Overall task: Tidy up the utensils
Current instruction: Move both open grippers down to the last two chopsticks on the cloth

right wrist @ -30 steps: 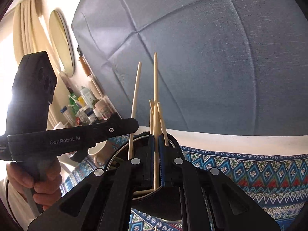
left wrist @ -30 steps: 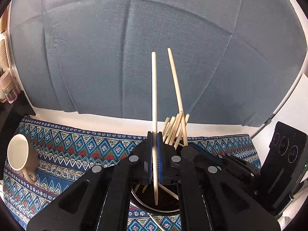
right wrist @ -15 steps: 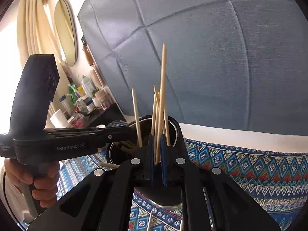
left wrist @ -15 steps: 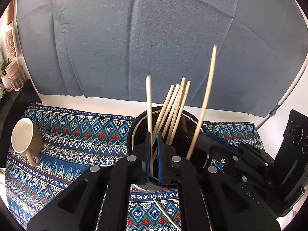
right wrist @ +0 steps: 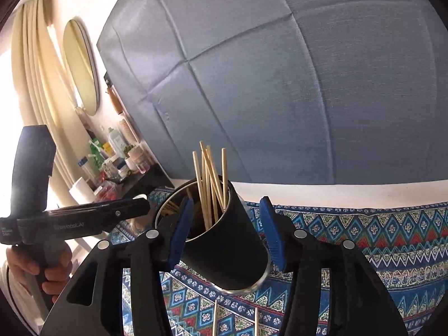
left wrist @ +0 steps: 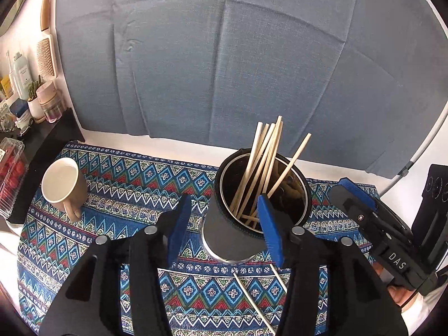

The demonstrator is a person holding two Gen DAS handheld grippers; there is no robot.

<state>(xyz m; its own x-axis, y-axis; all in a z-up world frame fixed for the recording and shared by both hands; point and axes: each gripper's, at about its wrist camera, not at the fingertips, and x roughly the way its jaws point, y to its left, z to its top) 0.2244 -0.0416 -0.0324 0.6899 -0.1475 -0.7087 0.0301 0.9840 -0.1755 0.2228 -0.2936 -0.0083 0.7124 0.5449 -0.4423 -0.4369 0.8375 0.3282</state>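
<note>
Hanging behind everything, a creased blue-grey fabric backdrop fills the upper field of both views. Below it a woven cloth with blue, red and white zigzag bands covers the table. On the cloth stands a dark cylindrical cup with a bright metal rim and base. It holds a loose fan of thin, pale wooden chopsticks, round in section, that lean toward its far wall. Two more chopsticks lie flat on the cloth just in front of the cup.

The left gripper is matte black with ribbed blue pads. Its jaws are opening and stand either side of the cup's near wall, clear of it, gripping nothing. The right gripper is built alike. Its jaws are also opening astride the cup, with no chopstick between the pads. A hand grips the left gripper's handle at the edge of the right view.

A glazed beige mug with a white interior lies tilted at the cloth's left side, well apart from the cup.
</note>
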